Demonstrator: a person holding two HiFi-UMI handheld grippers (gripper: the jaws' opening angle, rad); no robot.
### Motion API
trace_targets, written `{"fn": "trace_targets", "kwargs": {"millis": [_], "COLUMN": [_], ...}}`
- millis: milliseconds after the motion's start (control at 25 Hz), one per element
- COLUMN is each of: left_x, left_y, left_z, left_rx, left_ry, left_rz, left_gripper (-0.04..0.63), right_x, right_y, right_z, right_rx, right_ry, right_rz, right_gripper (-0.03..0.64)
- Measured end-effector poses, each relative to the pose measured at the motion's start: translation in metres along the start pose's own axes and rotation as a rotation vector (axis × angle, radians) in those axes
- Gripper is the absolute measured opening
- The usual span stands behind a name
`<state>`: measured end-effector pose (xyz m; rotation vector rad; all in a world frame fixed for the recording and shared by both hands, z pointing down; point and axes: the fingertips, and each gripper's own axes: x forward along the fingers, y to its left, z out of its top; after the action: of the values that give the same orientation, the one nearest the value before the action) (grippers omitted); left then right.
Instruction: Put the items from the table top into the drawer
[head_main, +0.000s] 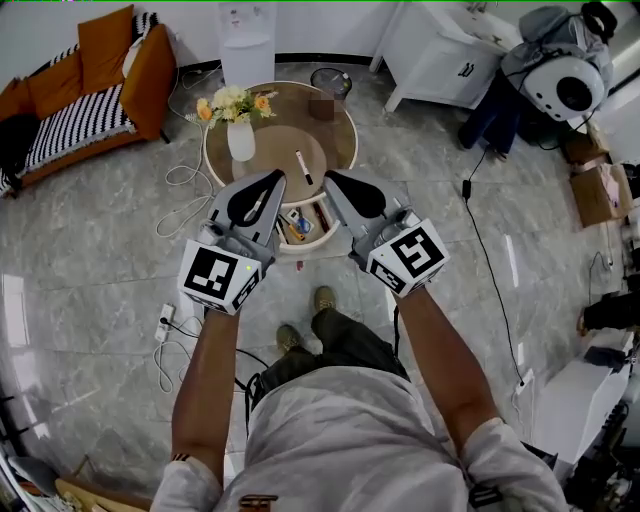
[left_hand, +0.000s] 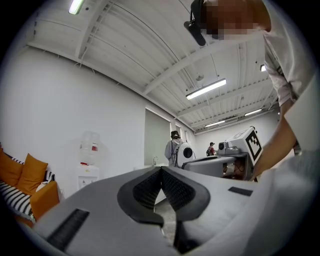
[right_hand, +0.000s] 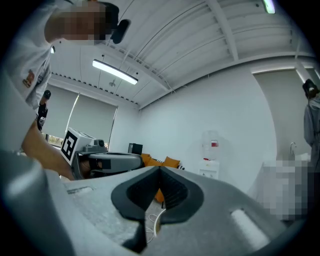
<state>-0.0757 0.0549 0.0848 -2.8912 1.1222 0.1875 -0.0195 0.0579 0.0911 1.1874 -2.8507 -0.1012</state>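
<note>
no text legible, shirt print (right_hand: 30, 78) too blurred to read

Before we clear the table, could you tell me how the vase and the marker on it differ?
The vase stands upright and holds flowers; the marker lies flat. The vase is bulkier, the marker slim. Both are white and sit on the table top, outside the open drawer.

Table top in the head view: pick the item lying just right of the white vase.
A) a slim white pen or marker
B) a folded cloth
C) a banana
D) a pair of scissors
A: a slim white pen with dark ends lies flat on the round table, to the right of the vase of flowers.
</note>
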Motion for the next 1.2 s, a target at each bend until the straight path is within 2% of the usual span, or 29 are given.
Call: {"fn": "trace_targets", "kwargs": {"millis": [280, 600, 1000, 1200], "left_x": [0.02, 0.075, 0.13, 0.142], "left_y": [0.012, 0.034, 0.072, 0.095], "left_z": [-0.024, -0.069, -0.127, -0.168], "left_rx": [0.001, -0.006, 0.022, 0.02], "left_ry": [0.031, 0.09, 0.137, 0.193], "left_rz": [0.026, 0.073, 0.164, 0.171], "left_gripper": [0.0, 0.0, 0.0, 0.0], "right_x": [0.012, 0.035, 0.069, 0.09], "right_y": [-0.028, -0.078, -0.131, -0.151], "right_z": [-0.028, -0.074, -0.13, -0.169], "right_rx": [-0.03, -0.075, 0.005, 0.023], "right_ry": [0.027, 0.079, 0.12, 0.141], "right_rz": [-0.027, -0.014, 0.032, 0.006], "right_gripper": [0.001, 0.002, 0.0, 0.002]}}
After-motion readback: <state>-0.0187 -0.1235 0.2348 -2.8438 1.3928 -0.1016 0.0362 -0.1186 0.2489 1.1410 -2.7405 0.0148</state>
